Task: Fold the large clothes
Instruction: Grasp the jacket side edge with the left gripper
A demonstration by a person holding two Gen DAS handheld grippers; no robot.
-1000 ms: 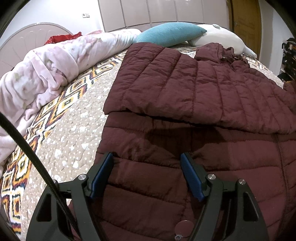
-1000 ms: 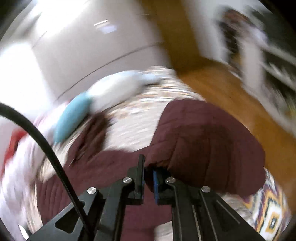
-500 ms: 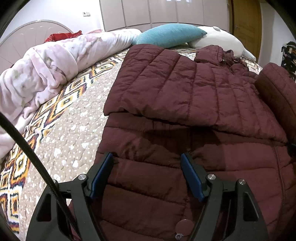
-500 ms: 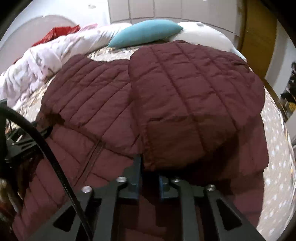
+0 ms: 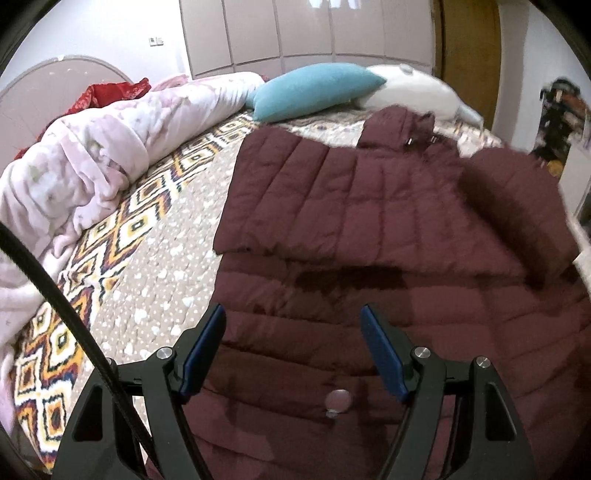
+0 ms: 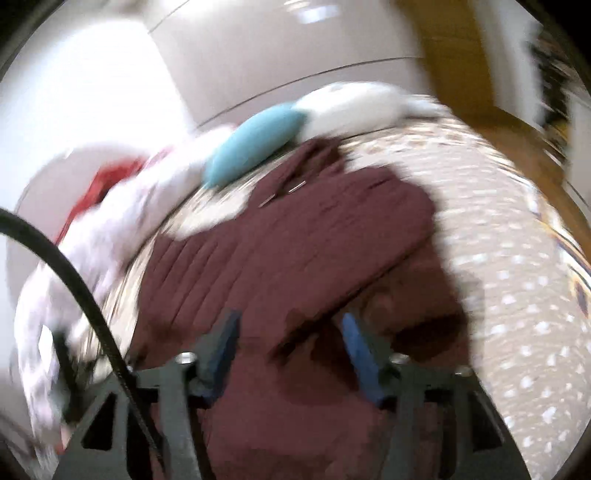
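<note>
A maroon quilted puffer jacket (image 5: 369, 229) lies spread on the patterned bedspread (image 5: 155, 236), both sleeves folded across its body. My left gripper (image 5: 293, 332) is open and empty, hovering over the jacket's lower part. In the blurred right wrist view the jacket (image 6: 295, 251) shows with the right sleeve (image 6: 369, 225) lying folded over it. My right gripper (image 6: 290, 343) is open and empty just above the jacket, near the sleeve's cuff end.
A rolled pink blanket (image 5: 92, 158) lies along the bed's left side. A teal pillow (image 5: 314, 90) and a white pillow (image 5: 410, 86) sit at the head. Wardrobe doors (image 5: 314, 29) stand behind. The bed's right edge drops to the wooden floor (image 6: 517, 147).
My right gripper carried the right sleeve over the jacket's body, let go of it and opened, then pulled back. The left gripper stayed open and almost still.
</note>
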